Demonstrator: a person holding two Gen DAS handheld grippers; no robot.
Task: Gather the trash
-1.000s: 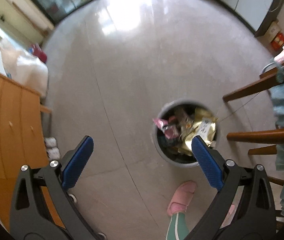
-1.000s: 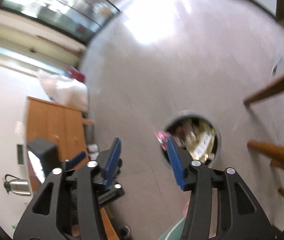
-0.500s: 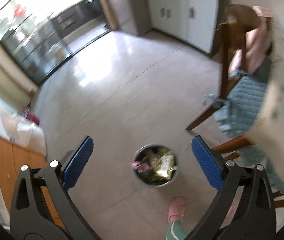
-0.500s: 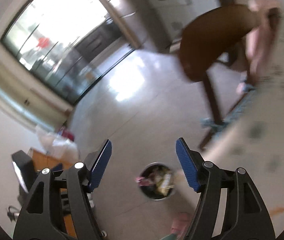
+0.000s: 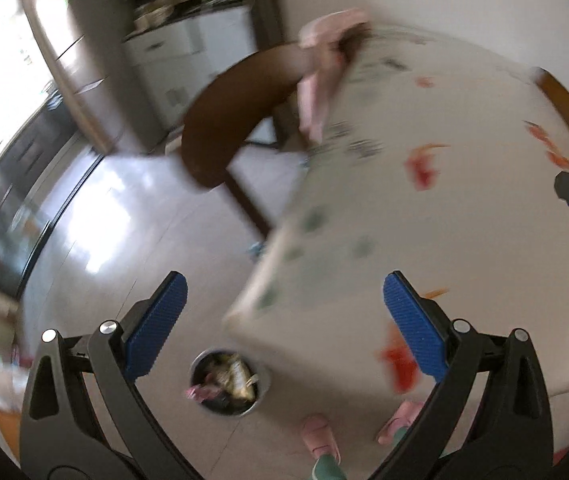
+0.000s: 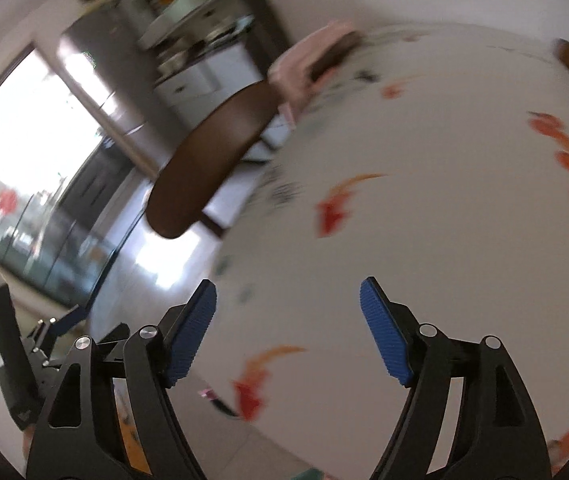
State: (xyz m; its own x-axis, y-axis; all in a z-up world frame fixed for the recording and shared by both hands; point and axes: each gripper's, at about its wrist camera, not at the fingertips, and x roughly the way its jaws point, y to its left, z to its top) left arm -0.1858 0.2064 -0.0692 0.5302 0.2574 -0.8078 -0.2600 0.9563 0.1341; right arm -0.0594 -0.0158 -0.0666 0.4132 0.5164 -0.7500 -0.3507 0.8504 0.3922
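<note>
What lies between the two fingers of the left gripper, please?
In the left wrist view, the left gripper holds nothing; its fingers frame the table corner, with the trash bin on the floor below.

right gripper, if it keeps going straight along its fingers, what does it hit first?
Most likely the table, on its white cloth with red-orange fish print. The right gripper, jaws opening with nothing between them, points at that surface just inside its near edge. The frame is blurred, so depth is uncertain.
</note>
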